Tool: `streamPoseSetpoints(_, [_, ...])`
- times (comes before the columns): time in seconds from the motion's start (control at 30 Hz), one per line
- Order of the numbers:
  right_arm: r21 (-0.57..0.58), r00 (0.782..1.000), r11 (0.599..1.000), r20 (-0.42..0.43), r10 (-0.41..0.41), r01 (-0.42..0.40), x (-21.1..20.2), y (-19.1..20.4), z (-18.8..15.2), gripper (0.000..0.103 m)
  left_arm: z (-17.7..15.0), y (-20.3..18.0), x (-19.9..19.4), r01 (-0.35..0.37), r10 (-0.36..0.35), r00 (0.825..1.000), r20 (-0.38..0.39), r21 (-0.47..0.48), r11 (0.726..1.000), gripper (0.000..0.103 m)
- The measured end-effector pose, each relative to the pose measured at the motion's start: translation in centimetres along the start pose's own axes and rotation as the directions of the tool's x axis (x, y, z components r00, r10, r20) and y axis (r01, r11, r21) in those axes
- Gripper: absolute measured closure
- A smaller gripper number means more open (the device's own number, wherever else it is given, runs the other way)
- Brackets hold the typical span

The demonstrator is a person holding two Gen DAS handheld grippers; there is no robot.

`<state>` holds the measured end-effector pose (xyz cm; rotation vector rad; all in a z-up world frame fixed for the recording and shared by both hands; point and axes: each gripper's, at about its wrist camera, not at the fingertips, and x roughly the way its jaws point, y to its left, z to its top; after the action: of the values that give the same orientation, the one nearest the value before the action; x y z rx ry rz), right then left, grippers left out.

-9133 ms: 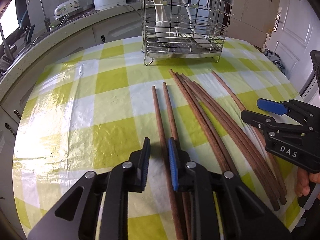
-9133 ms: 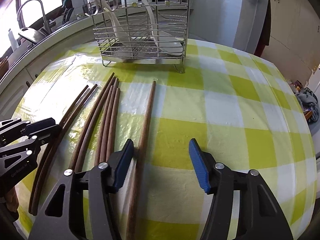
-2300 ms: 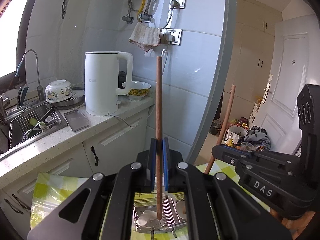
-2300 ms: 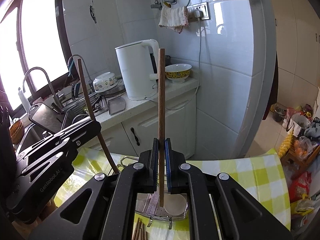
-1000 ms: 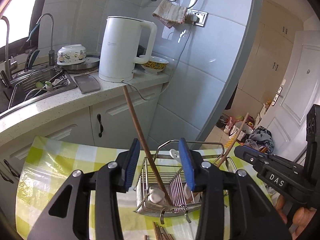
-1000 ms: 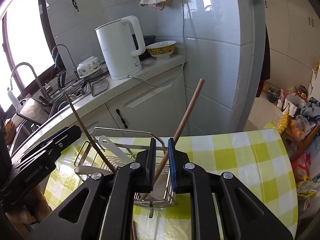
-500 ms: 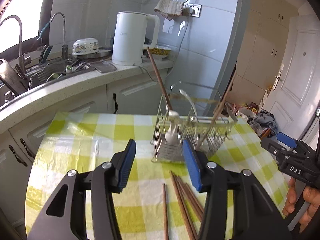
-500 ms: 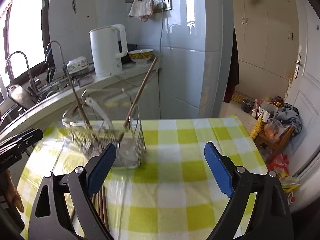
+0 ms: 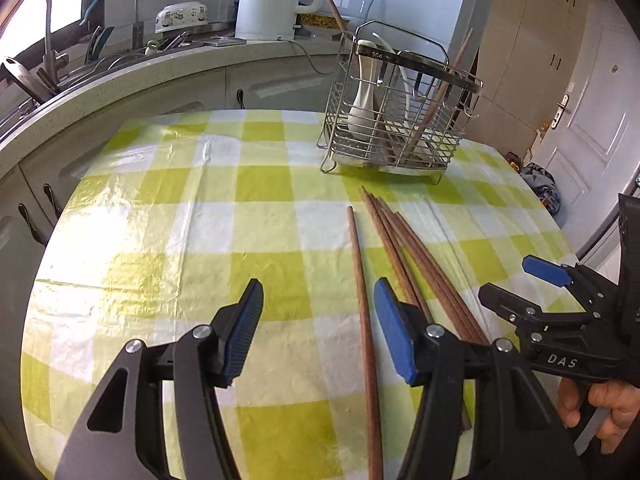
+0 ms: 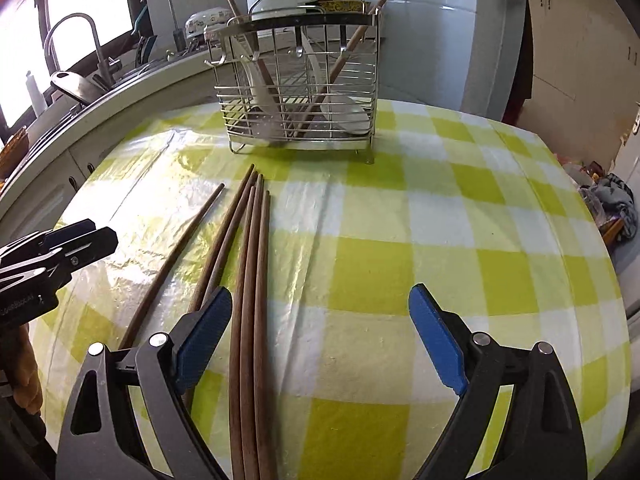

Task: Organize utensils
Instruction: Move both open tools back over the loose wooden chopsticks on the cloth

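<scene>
My left gripper [image 9: 318,330] was opening, empty, over one chopstick [image 9: 362,312]; right gripper [image 10: 320,338] wide, empty. Loose chopsticks [image 10: 250,280] mid-table, rack [image 10: 298,80] at far edge. Risk: grabbing several, sticks rolling.

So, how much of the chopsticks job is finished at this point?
Done: two chopsticks lean in the rack. In hand: nothing; the left gripper is opening around the lone chopstick, and the right gripper is wide open over the bundle. Left: the lone chopstick and the bundle on the table.
</scene>
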<state>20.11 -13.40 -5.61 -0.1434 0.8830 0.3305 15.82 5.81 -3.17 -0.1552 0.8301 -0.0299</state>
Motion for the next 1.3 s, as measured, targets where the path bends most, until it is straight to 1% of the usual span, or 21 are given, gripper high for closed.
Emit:
streamPoseSetpoints(0.13, [-0.010,0.999,1.000,-0.032,-0.022,0.022,1.3,0.3,-0.3,0.019,-0.1,0.3,0.0,0.002,-0.002,1.000,0.001,-0.007,1.000,0.047])
streamPoseSetpoints(0.23, [-0.012,0.999,1.000,-0.047,-0.014,0.014,1.9,0.2,-0.3,0.019,0.0,0.2,0.2,0.003,-0.003,1.000,0.000,-0.007,1.000,0.047])
streamPoseSetpoints(0.3, [-0.020,0.998,0.999,-0.053,-0.031,0.030,2.2,0.3,-0.3,0.019,0.2,0.2,0.3,0.004,-0.004,1.000,-0.004,-0.007,1.000,0.047])
streamPoseSetpoints(0.37, [-0.008,0.998,1.000,-0.055,-0.019,0.019,2.3,0.1,-0.3,0.019,0.3,0.0,0.5,0.007,-0.007,1.000,-0.008,-0.003,1.000,0.047])
streamPoseSetpoints(0.43, [-0.012,0.998,0.999,-0.054,-0.031,0.030,2.3,-0.1,-0.2,0.019,0.3,-0.1,0.6,0.008,-0.008,1.000,-0.011,0.004,1.000,0.047])
streamPoseSetpoints(0.53, [0.007,0.998,1.000,-0.061,-0.007,0.007,2.4,-0.6,-0.1,0.019,0.4,-0.2,0.9,0.011,-0.011,1.000,-0.015,0.004,1.000,0.047])
streamPoseSetpoints(0.67, [-0.018,0.998,1.000,-0.062,-0.012,0.011,2.5,-0.1,-0.1,0.019,0.4,-0.3,1.2,0.012,-0.012,1.000,-0.022,0.006,1.000,0.047])
streamPoseSetpoints(0.73, [-0.024,0.998,1.000,-0.069,0.002,-0.004,2.7,0.1,-0.1,0.019,0.4,-0.5,1.4,0.014,-0.014,1.000,-0.026,0.016,1.000,0.047])
streamPoseSetpoints(0.8, [-0.040,0.997,0.999,-0.075,-0.012,0.009,3.0,0.2,-0.2,0.019,0.3,-0.8,1.6,0.017,-0.017,0.999,-0.030,0.025,1.000,0.048])
streamPoseSetpoints(0.9, [-0.025,0.997,1.000,-0.075,-0.007,0.005,3.1,-0.2,-0.1,0.020,0.3,-1.1,1.9,0.018,-0.016,0.999,-0.039,0.044,0.999,0.048])
streamPoseSetpoints(0.93, [-0.025,0.997,1.000,-0.074,-0.005,0.003,3.1,-0.3,-0.1,0.021,0.2,-1.3,2.0,0.019,-0.017,0.999,-0.043,0.052,0.998,0.048])
streamPoseSetpoints(1.0, [-0.027,0.997,1.000,-0.070,-0.010,0.008,3.0,-0.5,-0.1,0.030,0.2,-1.6,2.4,0.031,-0.027,0.998,-0.057,0.068,0.997,0.055])
streamPoseSetpoints(1.13, [-0.023,0.998,1.000,-0.071,-0.002,0.000,2.8,-1.0,0.1,0.040,0.2,-2.2,3.6,0.051,-0.043,0.994,-0.098,0.080,0.995,0.069])
streamPoseSetpoints(1.2, [-0.021,0.998,1.000,-0.069,-0.004,0.002,2.7,-1.1,0.0,0.046,0.3,-2.5,4.0,0.047,-0.038,0.993,-0.108,0.087,0.995,0.070])
streamPoseSetpoints(1.23, [-0.020,0.998,1.000,-0.068,-0.002,0.001,2.6,-1.2,0.0,0.047,0.3,-2.6,4.2,0.050,-0.040,0.993,-0.113,0.087,0.995,0.070])
streamPoseSetpoints(1.3, [-0.018,0.998,1.000,-0.067,-0.003,0.002,2.6,-1.4,0.0,0.053,0.3,-2.9,4.6,0.048,-0.035,0.992,-0.124,0.098,0.994,0.072])
